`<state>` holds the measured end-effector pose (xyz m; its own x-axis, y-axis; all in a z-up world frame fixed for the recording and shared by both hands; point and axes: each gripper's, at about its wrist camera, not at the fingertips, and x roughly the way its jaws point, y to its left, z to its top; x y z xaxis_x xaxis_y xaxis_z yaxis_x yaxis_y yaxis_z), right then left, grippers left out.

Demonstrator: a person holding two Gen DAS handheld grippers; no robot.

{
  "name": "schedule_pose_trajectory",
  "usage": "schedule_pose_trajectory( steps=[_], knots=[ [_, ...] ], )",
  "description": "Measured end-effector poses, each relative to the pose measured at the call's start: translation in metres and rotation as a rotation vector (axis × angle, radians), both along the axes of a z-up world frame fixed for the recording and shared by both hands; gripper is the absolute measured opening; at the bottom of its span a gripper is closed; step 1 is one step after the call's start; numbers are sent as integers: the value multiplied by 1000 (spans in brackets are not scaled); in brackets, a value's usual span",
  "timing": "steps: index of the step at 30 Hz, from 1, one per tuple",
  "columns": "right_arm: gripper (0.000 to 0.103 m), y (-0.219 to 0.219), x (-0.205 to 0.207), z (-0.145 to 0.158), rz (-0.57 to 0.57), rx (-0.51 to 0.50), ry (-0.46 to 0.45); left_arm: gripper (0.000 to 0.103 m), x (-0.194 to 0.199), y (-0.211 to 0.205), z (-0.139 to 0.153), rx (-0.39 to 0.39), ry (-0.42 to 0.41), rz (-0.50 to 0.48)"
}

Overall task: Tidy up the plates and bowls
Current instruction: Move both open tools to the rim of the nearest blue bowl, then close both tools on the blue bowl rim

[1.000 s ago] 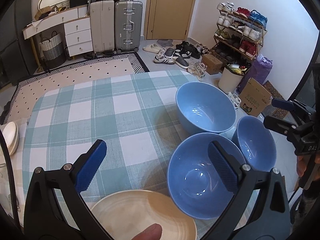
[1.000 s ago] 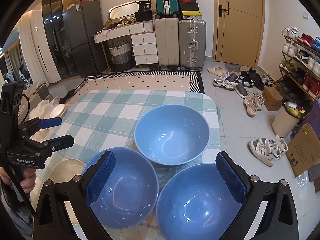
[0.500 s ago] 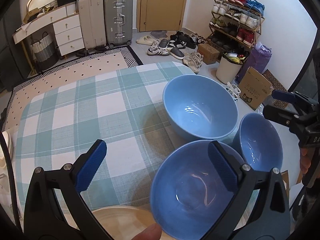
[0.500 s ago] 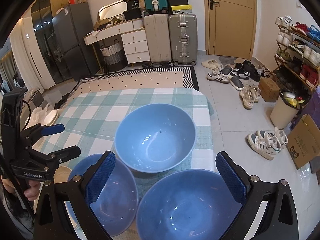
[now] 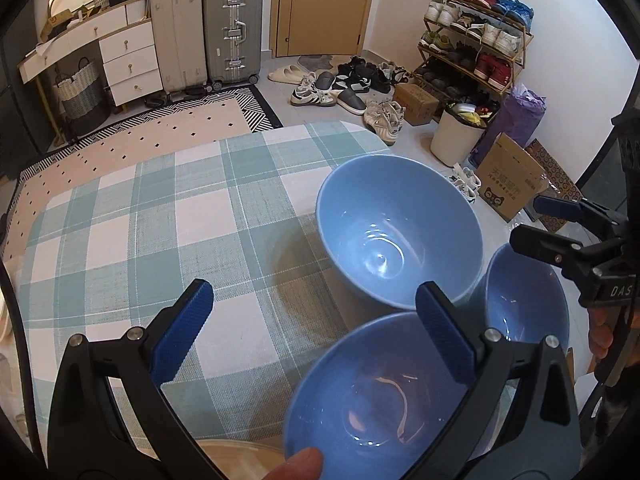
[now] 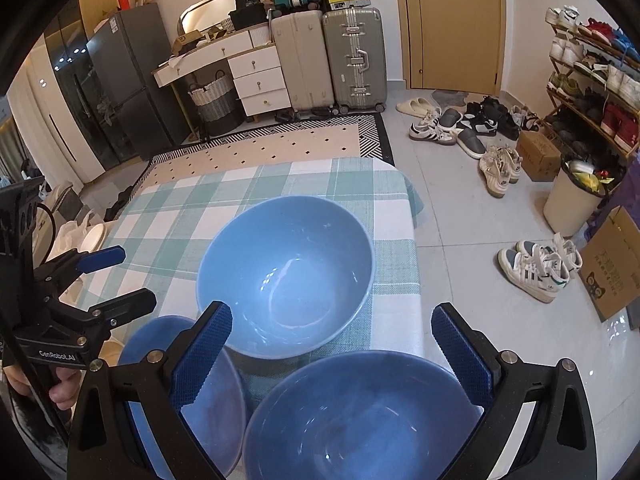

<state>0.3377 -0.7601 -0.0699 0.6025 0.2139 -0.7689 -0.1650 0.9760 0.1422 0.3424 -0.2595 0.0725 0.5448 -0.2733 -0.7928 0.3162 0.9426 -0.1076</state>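
Cream plate: left wrist only.

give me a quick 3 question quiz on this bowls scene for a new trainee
1. True or false: the left gripper is clamped on a blue bowl.
2. How many blue bowls are on the checked tablecloth?
   A. two  B. three  C. four
3. Fill in: the far bowl sits nearest the table's ____ edge, on the shoe rack side.

Key
1. False. Both the left gripper and the right gripper stand open, holding nothing.
2. B. The far bowl, the left near bowl and the right near bowl.
3. right
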Motion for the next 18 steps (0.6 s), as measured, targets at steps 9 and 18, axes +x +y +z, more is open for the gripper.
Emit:
schedule_pose_trajectory(
  steps=[9, 18],
  knots=[
    [95, -5, 24, -25, 0, 24, 67, 101, 27, -10, -22, 8, 51, 6],
    [76, -1, 45, -46, 28, 30, 122, 92, 44, -20, -38, -16, 85, -24]
  ],
)
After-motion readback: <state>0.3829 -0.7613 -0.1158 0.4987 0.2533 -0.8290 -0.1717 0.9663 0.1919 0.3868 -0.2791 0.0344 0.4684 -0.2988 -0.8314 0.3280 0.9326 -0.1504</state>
